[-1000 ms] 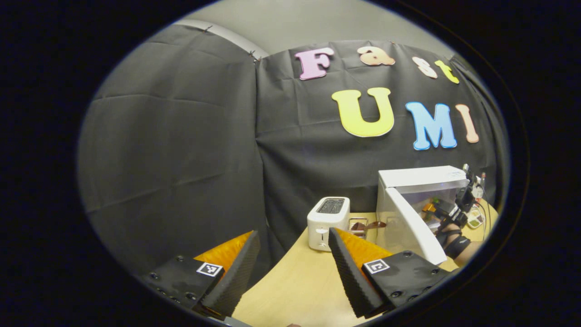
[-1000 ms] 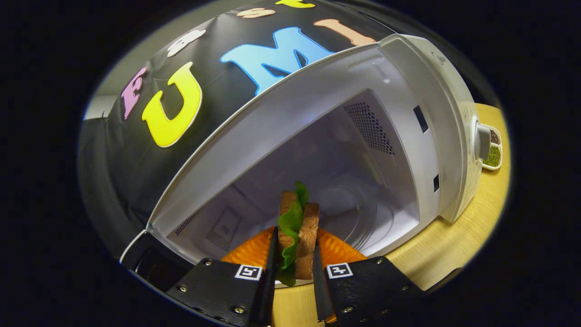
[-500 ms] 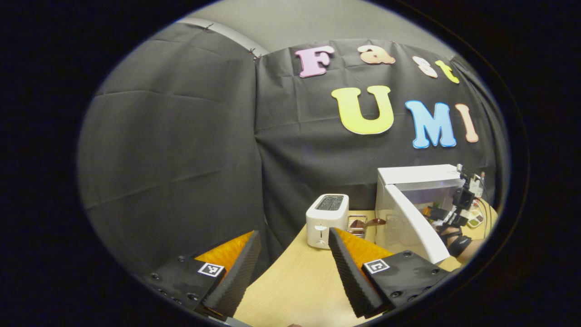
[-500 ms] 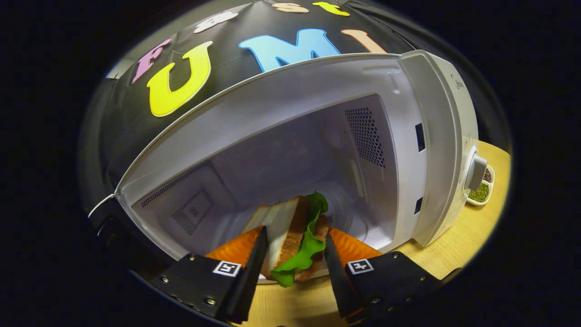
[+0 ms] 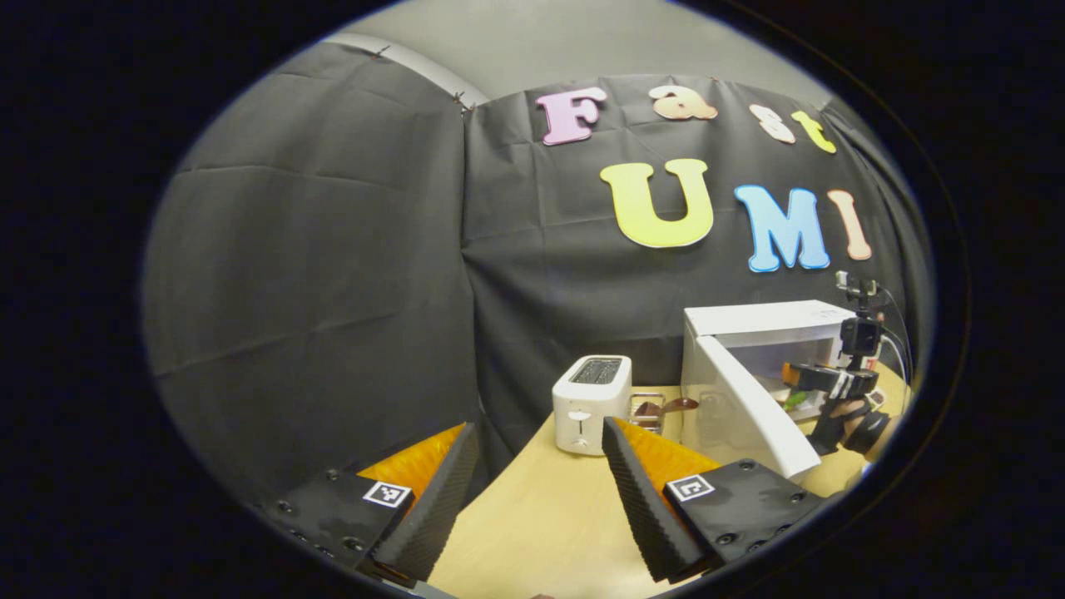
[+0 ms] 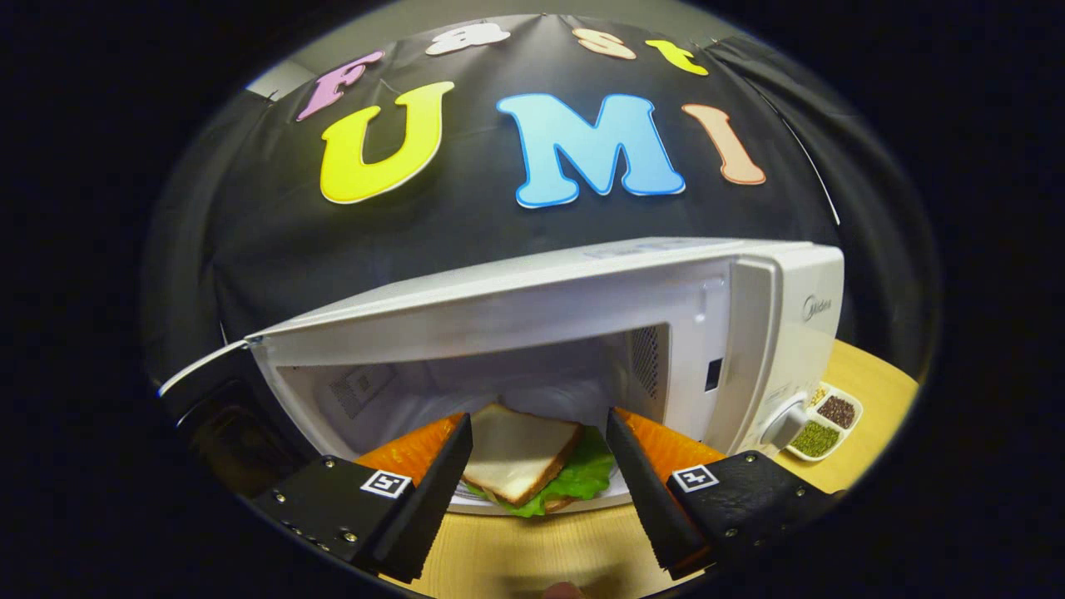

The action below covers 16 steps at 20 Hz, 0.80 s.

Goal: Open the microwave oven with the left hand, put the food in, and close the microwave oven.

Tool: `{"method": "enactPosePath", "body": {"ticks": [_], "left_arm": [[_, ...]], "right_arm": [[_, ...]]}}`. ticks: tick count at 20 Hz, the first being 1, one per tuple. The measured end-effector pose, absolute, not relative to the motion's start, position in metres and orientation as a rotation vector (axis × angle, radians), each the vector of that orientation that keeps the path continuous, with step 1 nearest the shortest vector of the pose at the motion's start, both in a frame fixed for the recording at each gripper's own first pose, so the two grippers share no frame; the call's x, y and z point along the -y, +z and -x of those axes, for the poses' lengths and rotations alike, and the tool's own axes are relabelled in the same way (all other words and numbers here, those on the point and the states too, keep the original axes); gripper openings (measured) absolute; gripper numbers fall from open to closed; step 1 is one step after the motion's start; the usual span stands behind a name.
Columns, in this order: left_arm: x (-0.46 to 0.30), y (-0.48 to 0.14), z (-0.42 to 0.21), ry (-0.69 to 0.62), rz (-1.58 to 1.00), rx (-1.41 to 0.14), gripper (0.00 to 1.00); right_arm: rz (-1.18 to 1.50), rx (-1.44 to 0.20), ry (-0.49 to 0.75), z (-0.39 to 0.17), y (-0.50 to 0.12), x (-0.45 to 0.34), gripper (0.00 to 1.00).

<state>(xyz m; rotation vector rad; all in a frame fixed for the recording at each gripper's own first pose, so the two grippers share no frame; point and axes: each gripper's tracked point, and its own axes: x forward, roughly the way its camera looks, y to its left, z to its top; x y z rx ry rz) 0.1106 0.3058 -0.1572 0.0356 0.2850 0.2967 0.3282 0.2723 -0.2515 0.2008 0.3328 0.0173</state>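
The white microwave (image 6: 774,333) stands with its door (image 5: 749,416) swung wide open to the left. A sandwich (image 6: 520,457) of white bread and green lettuce lies flat on the floor of the cavity, just inside the opening. My right gripper (image 6: 537,420) is open in front of it, one finger on each side, touching nothing. In the left gripper view the right gripper (image 5: 819,378) and the hand holding it hover at the microwave's mouth. My left gripper (image 5: 537,424) is open and empty over the table's left end, well apart from the door.
A white toaster (image 5: 591,403) stands left of the microwave, with a small wire rack (image 5: 653,412) between them. A divided dish of spices (image 6: 824,416) sits on the wooden table (image 5: 541,524) to the right of the microwave, beside its knob (image 6: 786,424).
The right gripper opened and let go of the sandwich, which tipped from upright to flat inside the microwave. The gripper then drew back and levelled out. The left gripper barely moved.
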Motion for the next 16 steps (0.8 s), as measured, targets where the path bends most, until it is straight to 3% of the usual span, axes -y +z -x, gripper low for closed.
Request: {"method": "enactPosePath", "body": {"ticks": [2,5,12,14,16], "left_arm": [[-0.301,-0.163,-0.113,0.285,-0.029,-0.288,0.91],[-0.295,-0.172,-0.120,0.268,-0.022,-0.291,1.00],[-0.287,-0.191,-0.123,0.272,-0.004,-0.303,0.96],[-0.286,-0.195,-0.120,0.279,0.003,-0.307,1.00],[-0.286,-0.200,-0.119,0.284,-0.008,-0.309,0.96]], "right_arm": [[-0.167,-0.291,0.034,-0.311,-0.227,-0.265,0.98],[-0.155,-0.247,0.064,-0.285,-0.195,-0.253,0.98],[-0.121,-0.155,0.107,-0.220,-0.120,-0.212,0.98],[-0.109,-0.122,0.110,-0.199,-0.097,-0.197,0.98],[-0.104,-0.100,0.113,-0.178,-0.082,-0.185,0.98]]}}
